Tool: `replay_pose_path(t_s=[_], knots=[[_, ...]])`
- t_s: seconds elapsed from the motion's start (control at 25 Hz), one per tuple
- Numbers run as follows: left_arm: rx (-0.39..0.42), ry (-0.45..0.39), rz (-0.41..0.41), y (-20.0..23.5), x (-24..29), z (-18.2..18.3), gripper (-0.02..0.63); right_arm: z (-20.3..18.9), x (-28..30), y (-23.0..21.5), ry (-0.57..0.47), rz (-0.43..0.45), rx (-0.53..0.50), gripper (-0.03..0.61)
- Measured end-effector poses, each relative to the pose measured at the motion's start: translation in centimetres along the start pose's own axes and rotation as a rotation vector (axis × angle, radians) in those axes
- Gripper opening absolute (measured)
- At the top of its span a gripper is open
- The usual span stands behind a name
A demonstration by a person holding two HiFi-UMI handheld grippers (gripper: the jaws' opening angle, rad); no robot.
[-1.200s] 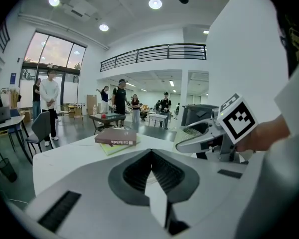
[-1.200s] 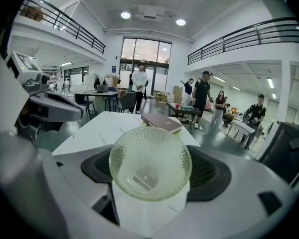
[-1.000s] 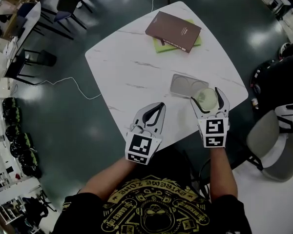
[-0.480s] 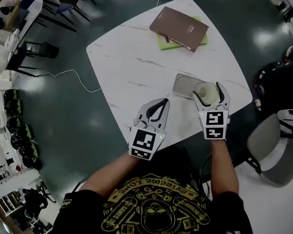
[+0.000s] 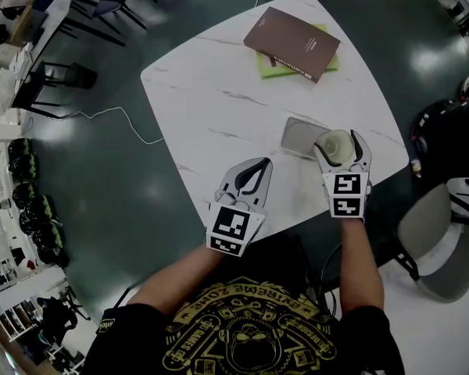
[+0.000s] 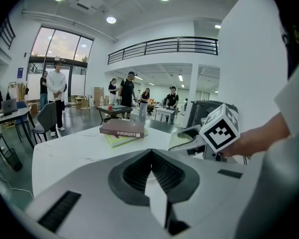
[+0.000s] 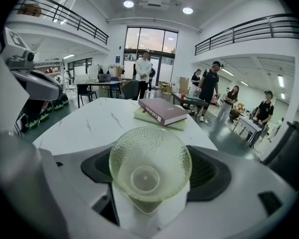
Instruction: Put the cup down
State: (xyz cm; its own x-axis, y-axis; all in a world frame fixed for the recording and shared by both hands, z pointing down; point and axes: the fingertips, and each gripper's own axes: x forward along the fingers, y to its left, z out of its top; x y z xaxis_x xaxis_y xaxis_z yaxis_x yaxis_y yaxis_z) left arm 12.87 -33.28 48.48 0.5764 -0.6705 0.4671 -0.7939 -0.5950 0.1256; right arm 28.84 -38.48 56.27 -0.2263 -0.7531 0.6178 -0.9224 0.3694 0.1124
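Note:
A pale green textured glass cup (image 7: 149,169) sits between the jaws of my right gripper (image 5: 341,148), which is shut on it; in the head view the cup (image 5: 335,145) is over the table's right side, partly above a grey square coaster (image 5: 299,137). I cannot tell whether the cup touches the coaster. My left gripper (image 5: 248,176) rests over the table's near edge with its jaws shut and nothing in them. In the left gripper view the jaws meet at a point (image 6: 152,156), and the right gripper's marker cube (image 6: 220,128) shows to the right.
A brown book (image 5: 291,44) lies on a green one (image 5: 266,64) at the far side of the white marble table (image 5: 219,108). A grey chair (image 5: 439,241) stands to the right. A cable (image 5: 117,119) runs on the dark floor at left. People stand in the background.
The right gripper with the cup has shifted slightly forward and right, closer over the coaster. The left gripper has barely moved.

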Motion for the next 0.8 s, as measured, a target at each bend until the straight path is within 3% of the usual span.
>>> replay_pose_path(t_s=[0.8], knots=[[0.002, 0.009, 0.008, 0.0, -0.3, 0.1, 0.011, -1.1, 1.4, 0.4, 0.004, 0.025, 0.004, 0.405]])
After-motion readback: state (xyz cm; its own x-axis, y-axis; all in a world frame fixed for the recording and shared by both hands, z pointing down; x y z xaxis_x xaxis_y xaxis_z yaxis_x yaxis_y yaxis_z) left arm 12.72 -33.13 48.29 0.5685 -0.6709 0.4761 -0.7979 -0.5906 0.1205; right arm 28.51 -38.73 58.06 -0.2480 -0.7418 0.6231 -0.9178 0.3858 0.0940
